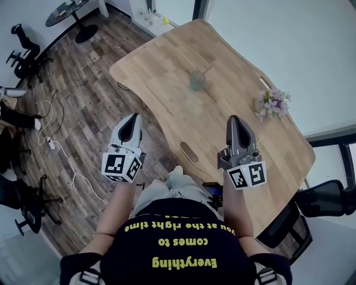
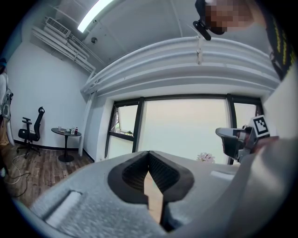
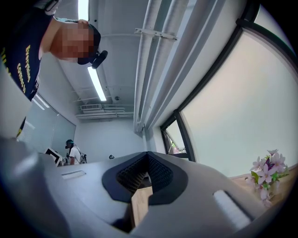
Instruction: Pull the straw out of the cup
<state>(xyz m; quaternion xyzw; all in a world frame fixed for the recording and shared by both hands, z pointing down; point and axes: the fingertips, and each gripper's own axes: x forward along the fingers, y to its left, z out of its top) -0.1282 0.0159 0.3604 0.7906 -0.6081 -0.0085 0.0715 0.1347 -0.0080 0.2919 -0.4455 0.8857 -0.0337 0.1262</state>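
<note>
A small translucent cup (image 1: 197, 80) stands near the middle of the light wooden table (image 1: 167, 61), far from me. A thin straw seems to lean out of it toward the upper right, too faint to be sure. My left gripper (image 1: 133, 118) is held off the table's near left edge, over the floor, jaws together and nothing between them. My right gripper (image 1: 235, 119) hovers over the table's near part, also shut and empty. Both point toward the cup and are well short of it. In the gripper views the left gripper (image 2: 149, 153) and right gripper (image 3: 148, 154) show their pads meeting; the cup is hidden there.
A bunch of pink and white flowers (image 1: 272, 103) lies at the table's right side. The tabletop has a slot (image 1: 189, 151) near me. Cables (image 1: 58, 147) run over the wooden floor at the left, with office chairs (image 1: 22, 53) and a round side table (image 1: 69, 11). A black chair (image 1: 325, 200) stands at the right.
</note>
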